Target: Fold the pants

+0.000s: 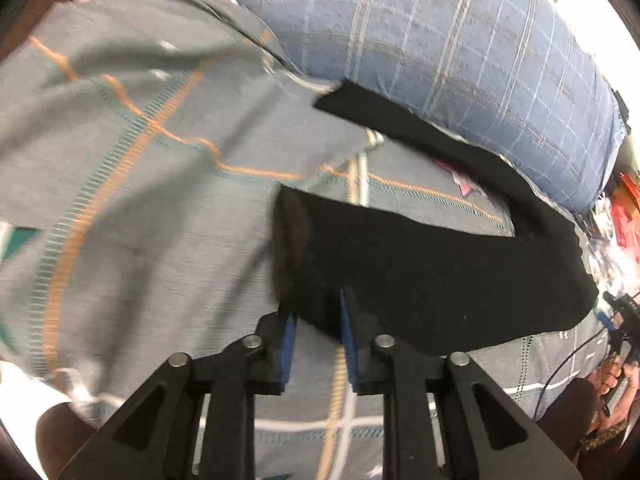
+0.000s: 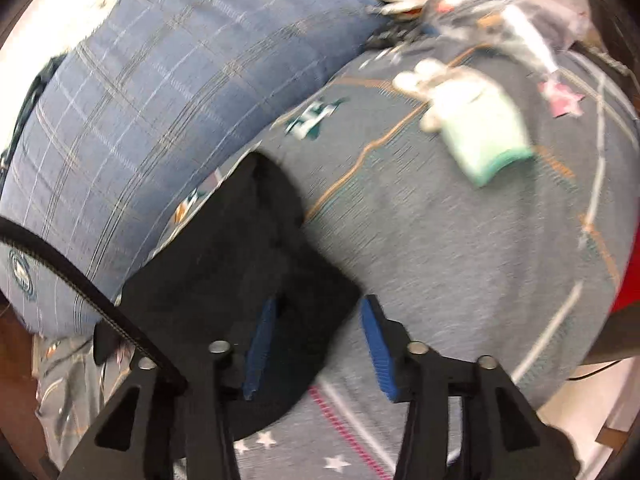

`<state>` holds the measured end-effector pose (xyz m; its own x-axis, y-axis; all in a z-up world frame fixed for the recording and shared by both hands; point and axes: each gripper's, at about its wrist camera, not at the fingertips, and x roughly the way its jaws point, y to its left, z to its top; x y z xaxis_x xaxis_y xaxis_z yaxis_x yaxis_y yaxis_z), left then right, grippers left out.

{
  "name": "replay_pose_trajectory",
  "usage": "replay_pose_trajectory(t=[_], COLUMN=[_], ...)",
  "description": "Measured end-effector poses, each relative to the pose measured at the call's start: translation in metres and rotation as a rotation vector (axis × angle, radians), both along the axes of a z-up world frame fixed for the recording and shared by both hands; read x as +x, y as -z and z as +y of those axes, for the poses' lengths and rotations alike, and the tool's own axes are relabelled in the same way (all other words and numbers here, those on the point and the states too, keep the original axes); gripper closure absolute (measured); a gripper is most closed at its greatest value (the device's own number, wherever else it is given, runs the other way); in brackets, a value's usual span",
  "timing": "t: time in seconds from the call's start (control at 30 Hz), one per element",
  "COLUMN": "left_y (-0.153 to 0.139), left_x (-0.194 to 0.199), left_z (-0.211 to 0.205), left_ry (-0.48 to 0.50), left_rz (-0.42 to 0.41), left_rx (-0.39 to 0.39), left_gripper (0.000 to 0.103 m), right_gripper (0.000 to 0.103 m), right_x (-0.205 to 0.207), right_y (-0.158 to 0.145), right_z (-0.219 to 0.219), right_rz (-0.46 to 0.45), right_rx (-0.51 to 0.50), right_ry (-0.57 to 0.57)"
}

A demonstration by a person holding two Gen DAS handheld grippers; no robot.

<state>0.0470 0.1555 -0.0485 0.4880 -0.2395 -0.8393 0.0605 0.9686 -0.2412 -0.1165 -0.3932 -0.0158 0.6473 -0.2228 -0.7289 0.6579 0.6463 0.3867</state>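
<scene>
black soft-fabric pants [image 1: 420, 276] spread flat on a grey bedcover with orange and teal stitched lines [image 1: 140, 200], legs forking apart in the left wrist view, one leg running up beside a large blue plaid pillow [image 1: 460, 48]. left gripper [image 1: 316, 320] at the near leg end, jaws part-open, blue pads astride a raised fold of cloth; whether cloth is actually pinched, cannot tell. right gripper [image 2: 320, 332] at the opposite, broader end of the pants, jaws wide, one pad over the black cloth, the other over bare bedcover, nothing clamped. step in hand, by judgement: taking hold of both ends ahead of the first fold; no fold yet made. next move calls for closing on the edges, then lifting evenly so the limp cloth does not drag or bunch. surroundings: a bed, with a pale mint-green soft pouch [image 2: 484, 136] well apart from the pants, and blurred clutter at the far edge.
</scene>
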Motion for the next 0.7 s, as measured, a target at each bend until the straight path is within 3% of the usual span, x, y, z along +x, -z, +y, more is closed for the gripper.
replay_pose_trajectory(t=[0.07,0.13,0.2,0.23,0.3,0.43,0.7], left_y=[-0.020,-0.035,-0.048,-0.054,-0.059,-0.054,0.006], left_x=[-0.001,0.004,0.017,0.031,0.058,0.135,0.274], left_z=[0.008,0.012,0.014,0.012,0.005,-0.024,-0.058], left_ry=[-0.003,-0.002,-0.002,-0.013,-0.001,0.030,0.007], left_rz=[-0.054,-0.098,-0.130,-0.137,-0.139,-0.122,0.028], left_rx=[0.046,0.077,0.087,0.088,0.084,0.120,0.043], left_gripper=[0.080,0.063,0.051,0.048,0.048,0.048,0.048], right_gripper=[0.041,0.032,0.002,0.000,0.000,0.003,0.010], right_x=[-0.005,-0.008,-0.008,-0.005,0.013,0.069,0.179], right_y=[-0.013,-0.029,-0.043,-0.047,-0.051,-0.045,-0.018], right_z=[0.004,0.015,0.028,0.032,0.030,-0.001,-0.056], right_rz=[-0.013,-0.062,-0.118,-0.152,-0.156,-0.088,0.061], right_rx=[-0.062,-0.146,-0.248,-0.287,-0.306,-0.143,-0.071], right_ry=[-0.012,-0.031,-0.024,-0.025,-0.038,-0.138,-0.269])
